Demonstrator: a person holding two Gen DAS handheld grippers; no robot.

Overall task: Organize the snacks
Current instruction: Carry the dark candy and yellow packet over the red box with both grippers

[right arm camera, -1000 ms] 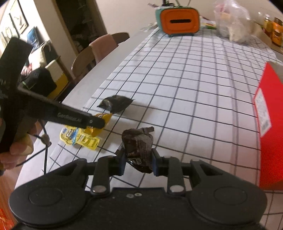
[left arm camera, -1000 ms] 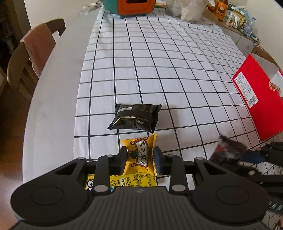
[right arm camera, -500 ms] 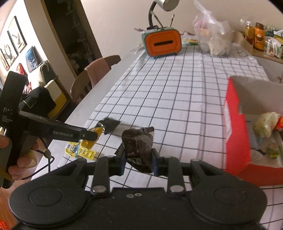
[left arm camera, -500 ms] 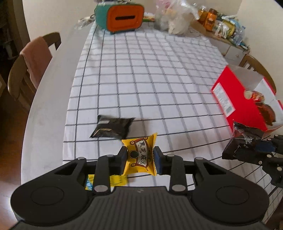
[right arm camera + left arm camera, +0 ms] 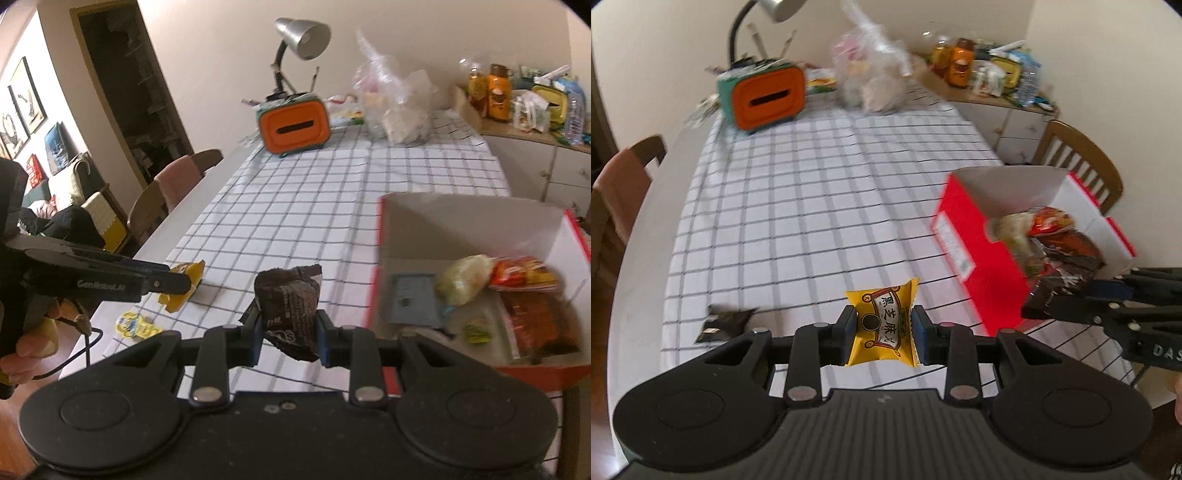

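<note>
Both grippers were clamped on snacks. Left gripper (image 5: 883, 330) had its jaws pressed against the two sides of a yellow sesame packet (image 5: 882, 326), which stood upright between the pads and hung above the checked tablecloth (image 5: 798, 206). Right gripper (image 5: 289, 330) was shut on a crumpled dark brown wrapper (image 5: 290, 301), held clear of the cloth — its top poked up past the fingertips.

From the right wrist view, the left gripper came in from the left edge with the yellow packet at its tip, and a hand (image 5: 27, 345) gripped its handle. From the left wrist view, the right gripper reached in from the right edge, its dark wrapper just beside the near corner of the red box (image 5: 982, 258).

That red box sat open on the right side of the table, white inside, and held several snacks: a pale green packet (image 5: 463, 278), a red-orange one (image 5: 524, 273) and a dark reddish-brown one (image 5: 541, 321), with a small green piece (image 5: 476, 330) on the box floor.

On the cloth near the table's left edge lay a black packet (image 5: 724, 321) and a small yellow-and-blue packet (image 5: 136, 325), well apart from the box.

At the far end stood an orange and teal box with a slot (image 5: 293, 127), a grey desk lamp (image 5: 301, 38) behind it, and a clear plastic bag (image 5: 395, 107) — all blurred in the left view. Chairs (image 5: 173, 192) stood along the left side.
</note>
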